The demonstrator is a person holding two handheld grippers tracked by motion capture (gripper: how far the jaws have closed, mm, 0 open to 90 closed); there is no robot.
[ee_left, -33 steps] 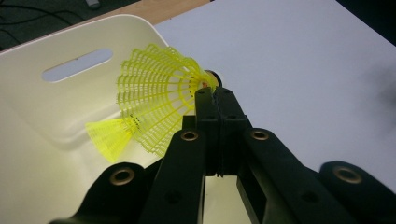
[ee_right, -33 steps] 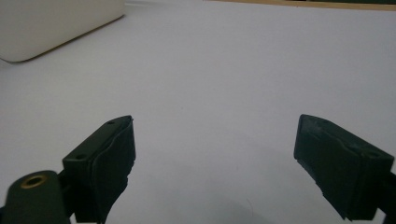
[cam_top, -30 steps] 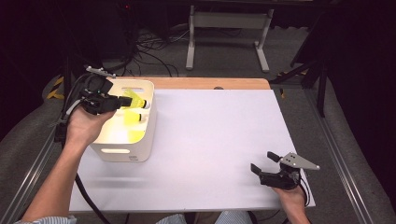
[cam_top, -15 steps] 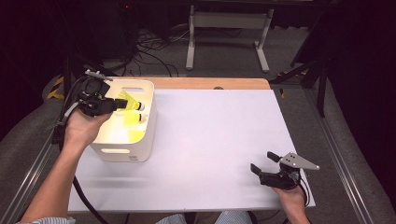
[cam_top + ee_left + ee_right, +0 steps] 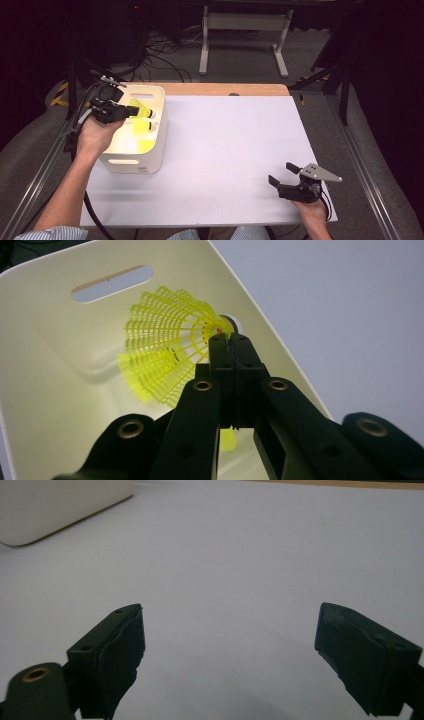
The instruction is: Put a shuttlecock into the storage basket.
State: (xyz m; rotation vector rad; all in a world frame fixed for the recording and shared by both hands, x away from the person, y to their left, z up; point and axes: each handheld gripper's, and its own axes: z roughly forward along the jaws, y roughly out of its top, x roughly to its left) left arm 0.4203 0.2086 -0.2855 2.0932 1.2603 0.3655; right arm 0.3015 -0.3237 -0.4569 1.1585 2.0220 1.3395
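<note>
**High view: shuttlecock pinched over the bin**

High view shows the left gripper (image 5: 131, 111) above the cream bin (image 5: 157, 145), at the table's (image 5: 225, 150) left side; its jaws are pressed together on the skirt of a yellow shuttlecock (image 5: 170, 347), held over the bin's interior near the slotted wall; the right gripper (image 5: 282, 175) rests low at the table's near right corner, jaws spread wide with nothing between them.

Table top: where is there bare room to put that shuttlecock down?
The white sheet is bare from the bin across to the right claw, and up to the wooden edge. Crowded only inside the bin, where the left claw holds the shuttlecock.
</note>
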